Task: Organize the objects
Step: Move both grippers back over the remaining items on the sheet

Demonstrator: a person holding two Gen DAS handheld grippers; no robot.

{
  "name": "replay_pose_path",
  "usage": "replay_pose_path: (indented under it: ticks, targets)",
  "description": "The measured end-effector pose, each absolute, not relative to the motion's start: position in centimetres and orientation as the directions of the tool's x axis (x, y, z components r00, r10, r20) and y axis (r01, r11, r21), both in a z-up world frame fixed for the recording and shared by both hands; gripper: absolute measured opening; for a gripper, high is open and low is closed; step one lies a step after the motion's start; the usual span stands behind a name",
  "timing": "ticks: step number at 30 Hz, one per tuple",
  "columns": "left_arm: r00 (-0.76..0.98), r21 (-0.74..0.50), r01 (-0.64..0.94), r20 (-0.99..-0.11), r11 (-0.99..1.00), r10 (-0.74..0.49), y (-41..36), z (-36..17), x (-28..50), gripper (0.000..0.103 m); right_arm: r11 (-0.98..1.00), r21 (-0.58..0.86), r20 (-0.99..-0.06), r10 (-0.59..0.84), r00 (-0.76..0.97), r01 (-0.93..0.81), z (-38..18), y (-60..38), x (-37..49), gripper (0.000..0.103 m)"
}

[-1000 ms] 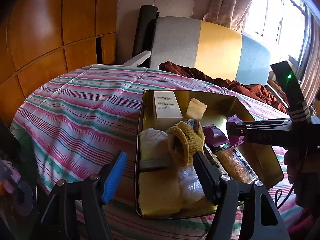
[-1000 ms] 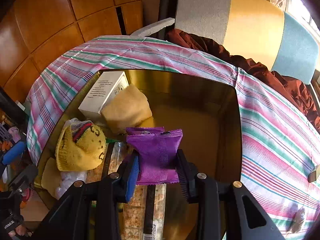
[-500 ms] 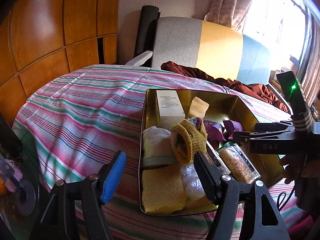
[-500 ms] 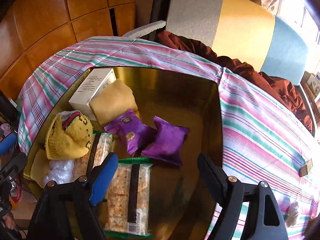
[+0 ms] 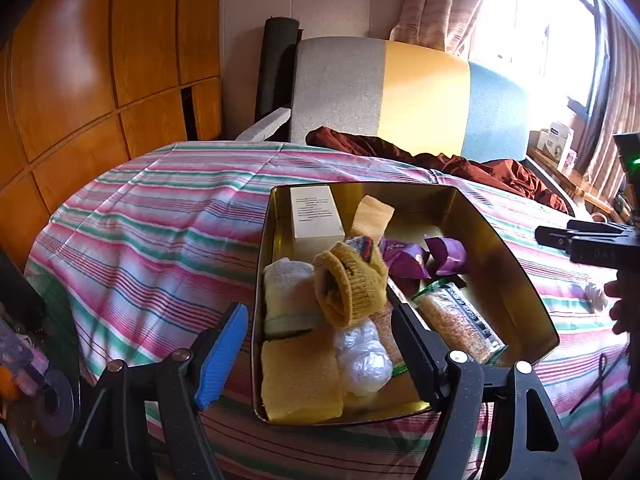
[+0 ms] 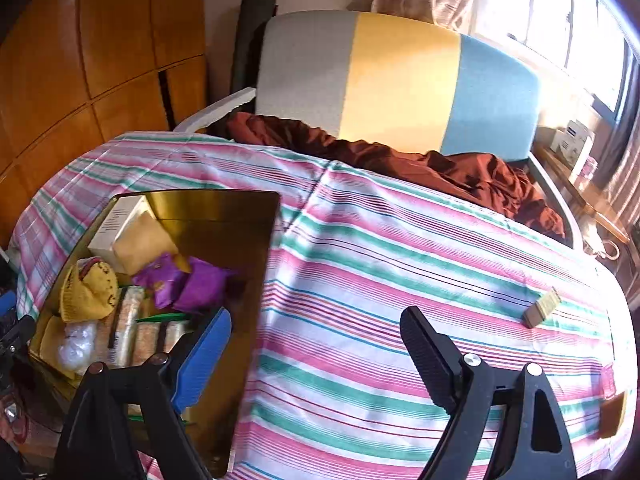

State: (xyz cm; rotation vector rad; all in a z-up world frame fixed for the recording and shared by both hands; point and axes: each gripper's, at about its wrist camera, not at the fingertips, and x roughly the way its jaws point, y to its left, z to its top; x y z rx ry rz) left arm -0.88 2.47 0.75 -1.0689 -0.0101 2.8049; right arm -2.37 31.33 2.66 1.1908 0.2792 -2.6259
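White box (image 5: 316, 216) label too small to read, "DAS" on right gripper (image 5: 592, 254), fingers wide, just opening, empty

Window (image 5: 532, 20) glare top right; fisheye edges; right view blurred.

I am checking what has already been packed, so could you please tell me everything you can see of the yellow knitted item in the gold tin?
The yellow knitted item looks like a small woollen hat or sock with a ribbed cuff, its open end turned toward the left wrist camera. The right wrist view shows dark markings on the knit and a striped band at its top. It lies slumped on the pile in the gold tin, leaning on a white folded cloth, above a clear crumpled plastic bag. Neither gripper touches it.
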Motion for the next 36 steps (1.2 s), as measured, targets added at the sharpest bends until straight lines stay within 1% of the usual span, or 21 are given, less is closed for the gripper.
replay_pose_path:
  ticks: [4,7,13,18,21,24,28,32,36]
  targets:
    - [-0.743,-0.039,-0.155,-0.654,-0.987,0.143,3.6,1.3,-0.8,0.076,-0.979,-0.086,-0.76,-0.055,-0.648,0.184,3.1,36.5,-3.4,0.088]
    - [-0.745,-0.025,-0.185,-0.649,-0.982,0.157,4.6,1.7,-0.9,0.078,-0.994,-0.067,-0.762,-0.006,-0.647,0.087,3.4,40.8,-4.0,0.088]
    - [-0.734,-0.002,-0.251,-0.652,-0.968,0.192,7.6,2.2,-1.4,0.079,-0.992,-0.041,-0.752,0.111,-0.649,-0.122,3.6,49.5,-4.3,0.088]
    - [-0.724,0.02,-0.319,-0.65,-0.947,0.23,10.8,2.8,-1.7,0.082,-0.948,0.03,-0.739,0.192,-0.645,-0.317,3.3,56.5,-3.5,0.088]
    - [-0.709,0.023,-0.364,-0.655,-0.931,0.261,13.1,3.1,-2.0,0.084,-0.88,0.161,-0.753,0.184,-0.632,-0.447,2.2,60.3,-2.5,0.091]
    - [-0.685,0.016,-0.419,-0.662,-0.908,0.304,15.8,3.3,-2.4,0.085,-0.813,0.243,-0.758,0.181,-0.626,-0.529,1.8,62.6,-1.7,0.091]
    - [-0.63,-0.01,-0.501,-0.682,-0.865,0.372,20.3,3.3,-3.0,0.085,-0.766,0.311,-0.748,0.168,-0.642,-0.563,1.6,64.1,-0.6,0.091]
    - [-0.53,-0.081,-0.571,-0.723,-0.817,0.442,25.0,2.8,-3.6,0.085,-0.732,0.357,-0.752,0.144,-0.643,-0.581,1.2,65.0,-0.1,0.091]
    - [-0.446,-0.117,-0.632,-0.753,-0.766,0.483,30.0,1.8,-4.0,0.085,-0.699,0.395,-0.758,0.118,-0.641,-0.596,0.6,65.7,0.1,0.091]
